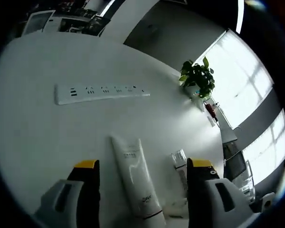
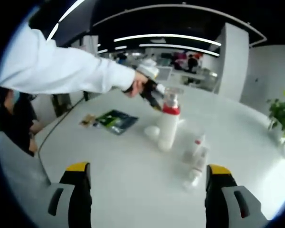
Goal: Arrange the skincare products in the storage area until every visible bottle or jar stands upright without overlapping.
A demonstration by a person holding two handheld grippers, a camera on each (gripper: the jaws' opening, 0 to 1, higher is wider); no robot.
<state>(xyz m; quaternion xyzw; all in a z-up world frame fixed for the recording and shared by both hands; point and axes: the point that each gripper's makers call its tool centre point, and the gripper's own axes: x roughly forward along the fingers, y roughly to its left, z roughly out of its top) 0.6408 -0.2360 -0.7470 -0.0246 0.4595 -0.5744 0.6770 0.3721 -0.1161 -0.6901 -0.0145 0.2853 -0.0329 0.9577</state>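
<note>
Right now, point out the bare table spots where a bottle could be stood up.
Free: the white table between the right tongs, short of the pump bottle, and the stretch between the power strip and the lying tube. Crowded: around the pump bottle, with small tubes lying beside it and the dark packet.

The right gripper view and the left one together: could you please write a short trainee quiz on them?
1. True or false: the white tube between the left hand-held gripper's jaws stands upright.
2. In the right gripper view, the pump bottle has a band of which colour? A green, B red, C blue.
3. Fill in: the long white item lying on the table beyond the tube is a power ____.

Key:
1. False, it lies flat.
2. B.
3. strip.
</note>
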